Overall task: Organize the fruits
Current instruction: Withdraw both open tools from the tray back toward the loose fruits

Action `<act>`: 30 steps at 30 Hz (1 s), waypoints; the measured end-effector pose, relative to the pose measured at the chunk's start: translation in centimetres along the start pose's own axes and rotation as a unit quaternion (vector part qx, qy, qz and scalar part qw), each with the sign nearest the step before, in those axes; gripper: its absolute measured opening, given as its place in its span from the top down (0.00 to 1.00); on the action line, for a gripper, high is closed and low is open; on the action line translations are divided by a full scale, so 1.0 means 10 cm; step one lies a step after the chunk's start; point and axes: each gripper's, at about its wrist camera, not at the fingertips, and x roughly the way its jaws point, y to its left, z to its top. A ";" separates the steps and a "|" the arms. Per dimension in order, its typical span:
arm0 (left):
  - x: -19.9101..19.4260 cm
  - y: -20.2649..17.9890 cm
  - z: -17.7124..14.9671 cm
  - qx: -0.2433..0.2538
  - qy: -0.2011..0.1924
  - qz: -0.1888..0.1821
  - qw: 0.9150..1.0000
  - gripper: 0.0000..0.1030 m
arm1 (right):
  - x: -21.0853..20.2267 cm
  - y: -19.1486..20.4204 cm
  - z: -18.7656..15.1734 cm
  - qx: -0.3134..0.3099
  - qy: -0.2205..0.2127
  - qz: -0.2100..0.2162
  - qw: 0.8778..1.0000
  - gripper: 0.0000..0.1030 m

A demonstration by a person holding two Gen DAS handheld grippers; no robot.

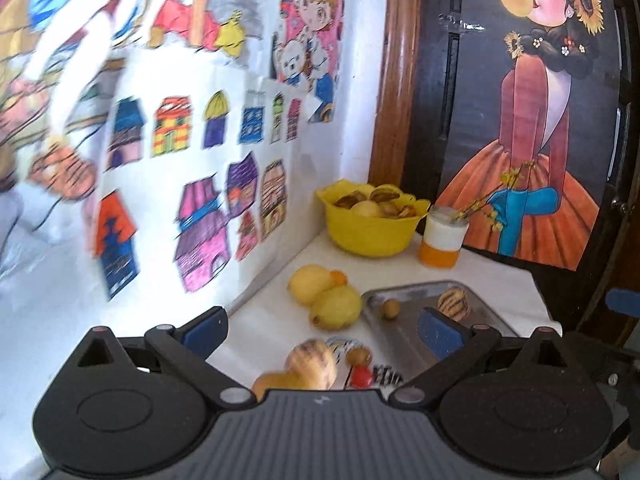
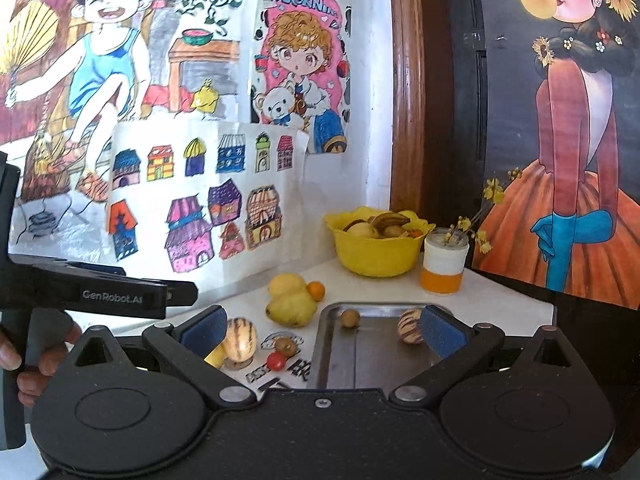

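The steel tray (image 2: 372, 360), flat and shiny, lies at 5 o'clock from the glossy yellow plastic bowl (image 2: 376, 258) heaped with fruit, likely the sorting spot: a striped melon (image 2: 409, 330) and a small brown round fruit (image 2: 349, 317) already sit in it. At 9 o'clock of the tray lie two smooth lemons (image 2: 290, 306), another striped melon (image 2: 240, 338), a tomato (image 2: 276, 360). The right gripper (image 2: 320, 332) and the left gripper (image 1: 320, 332) hover with jaws spread, holding nothing.

A white tabletop (image 2: 360, 288) carries a metal tray (image 2: 332, 348) at five o'clock, a yellow bowl (image 2: 376, 258) and jar (image 2: 443, 268) at twelve, two lemons (image 2: 289, 302) centrally, a striped melon (image 2: 239, 338) at eight.
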 end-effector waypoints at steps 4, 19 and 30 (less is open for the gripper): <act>-0.15 0.13 -0.20 0.001 0.006 0.009 1.000 0.00 | -0.02 0.15 -0.14 -0.003 0.017 0.002 1.000 0.01; -0.13 0.59 -0.74 0.002 0.086 0.008 0.996 0.00 | 0.35 0.69 -0.70 -0.032 0.141 0.038 0.989 0.01; 0.18 0.71 -0.83 0.026 0.118 -0.016 0.993 0.00 | 0.78 0.76 -0.76 -0.054 0.175 0.047 0.982 0.01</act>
